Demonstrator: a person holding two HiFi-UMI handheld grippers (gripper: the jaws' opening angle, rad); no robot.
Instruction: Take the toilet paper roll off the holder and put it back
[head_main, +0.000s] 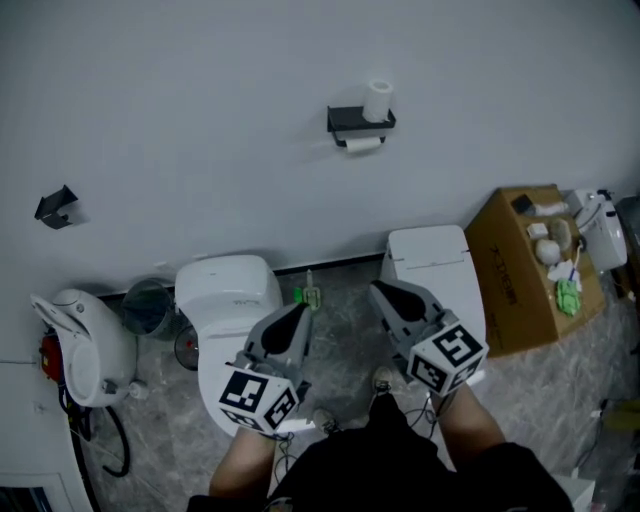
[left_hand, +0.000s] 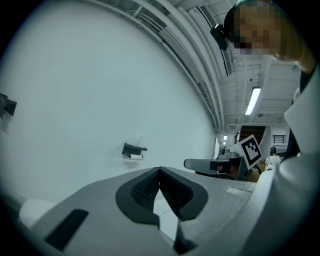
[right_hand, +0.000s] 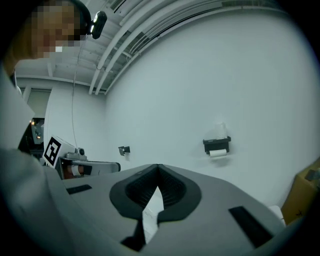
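We hold the left gripper (head_main: 301, 313) low, jaws pressed together, gripping nothing. On the wall ahead, well apart from both grippers, the black holder (head_main: 343, 119) carries 1 toilet paper roll (head_main: 363, 143) hung beneath and 1 spare roll (head_main: 377, 99) upright on top. Right gripper (head_main: 379, 291): jaws clenched together, nothing between.

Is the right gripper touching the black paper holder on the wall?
Apart. The head view shows the right gripper low down, with bare wall between it and the holder; the right gripper view shows the holder well ahead.
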